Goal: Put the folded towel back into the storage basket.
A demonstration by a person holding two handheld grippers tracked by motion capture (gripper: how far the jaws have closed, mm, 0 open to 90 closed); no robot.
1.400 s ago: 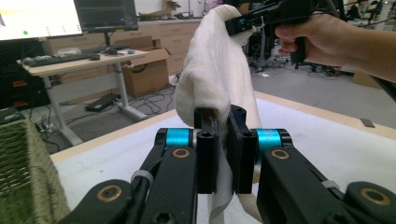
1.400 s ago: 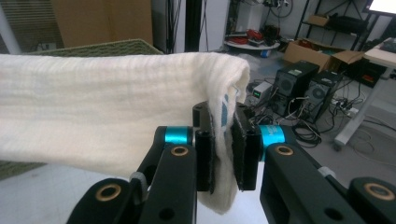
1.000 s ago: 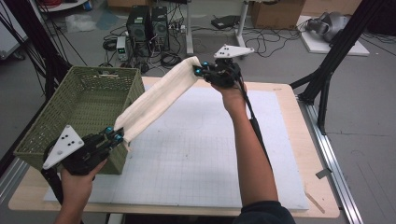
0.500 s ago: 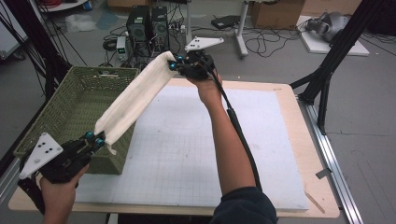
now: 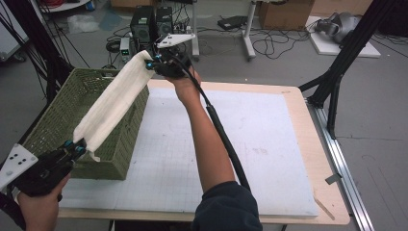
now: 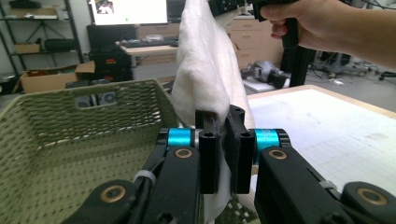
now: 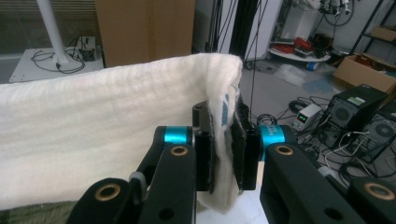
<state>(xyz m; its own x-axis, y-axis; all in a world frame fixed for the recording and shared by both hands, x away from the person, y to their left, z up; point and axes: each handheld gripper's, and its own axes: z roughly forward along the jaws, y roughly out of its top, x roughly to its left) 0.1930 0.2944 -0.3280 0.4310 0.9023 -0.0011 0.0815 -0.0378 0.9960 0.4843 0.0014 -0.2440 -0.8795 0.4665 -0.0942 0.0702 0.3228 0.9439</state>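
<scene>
Left gripper (image 5: 72,147) at near-left table corner, jaws pressed together on the lower end of the white towel (image 5: 115,100); left gripper view shows cloth pinched between the black pads (image 6: 208,154), a bit hanging below them. Left hand (image 5: 41,204) low, just off the table (image 5: 298,96) edge, gripper tilted up toward the basket. Towel stretched taut in the air, sloping up and away from the left gripper to the right one, over the near-right wall of the green woven basket (image 5: 53,120). Basket sits on the table's left side; visible inside looks bare weave. Right gripper (image 5: 155,62) farther off, raised high above the basket's far corner, jaws clamped on the towel's upper end, fold wrapped over the pads (image 7: 243,140). Right arm (image 5: 207,139) stretched forward across the white mat (image 5: 250,144), cable trailing along it
</scene>
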